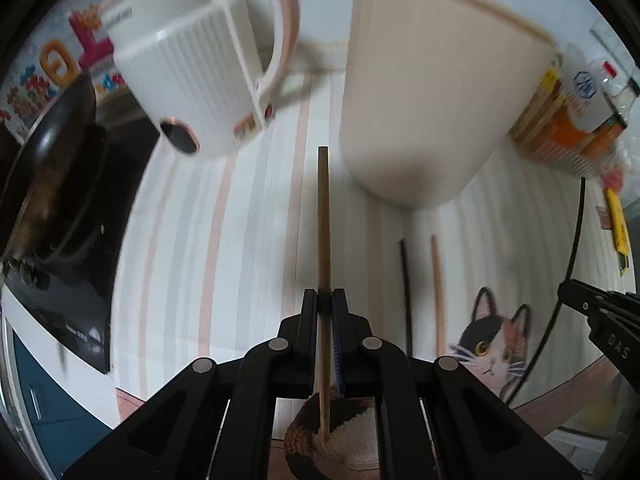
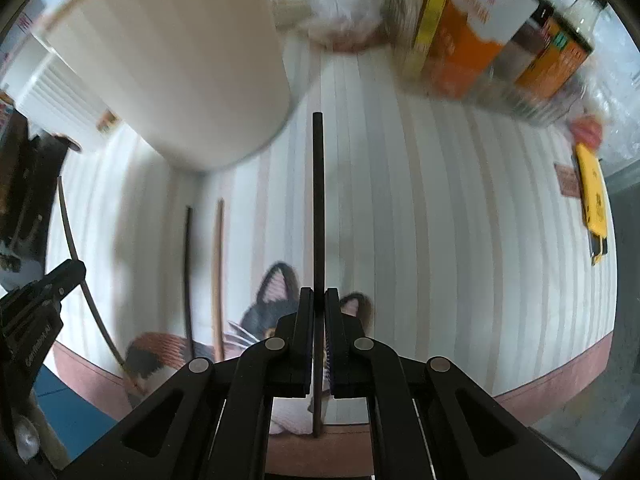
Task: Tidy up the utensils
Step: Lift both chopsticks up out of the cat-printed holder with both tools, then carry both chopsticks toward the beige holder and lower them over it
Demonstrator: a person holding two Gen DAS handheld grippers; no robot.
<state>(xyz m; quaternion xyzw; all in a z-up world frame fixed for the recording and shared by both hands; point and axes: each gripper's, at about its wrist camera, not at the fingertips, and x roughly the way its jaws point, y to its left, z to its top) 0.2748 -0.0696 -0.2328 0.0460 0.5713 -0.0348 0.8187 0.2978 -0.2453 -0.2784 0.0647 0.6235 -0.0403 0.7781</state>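
While the left hand-held gripper (image 1: 325, 300) is clamped on a wooden chopstick (image 1: 323, 216) that points toward the beige holder (image 1: 424, 92), the right hand-held gripper (image 2: 319, 300) is clamped on a black chopstick (image 2: 318, 200) aimed just right of that same holder (image 2: 172, 68). Both sticks are held above the striped mat (image 1: 248, 240) on the surface. Between the two grippers, a second black chopstick (image 1: 405, 292) and a second wooden chopstick (image 1: 438, 292) lie side by side on the mat, near its printed cat (image 1: 494, 340). A white ribbed caddy (image 1: 192, 80) stands left of the holder, and bottles (image 2: 492, 28) stand to its right
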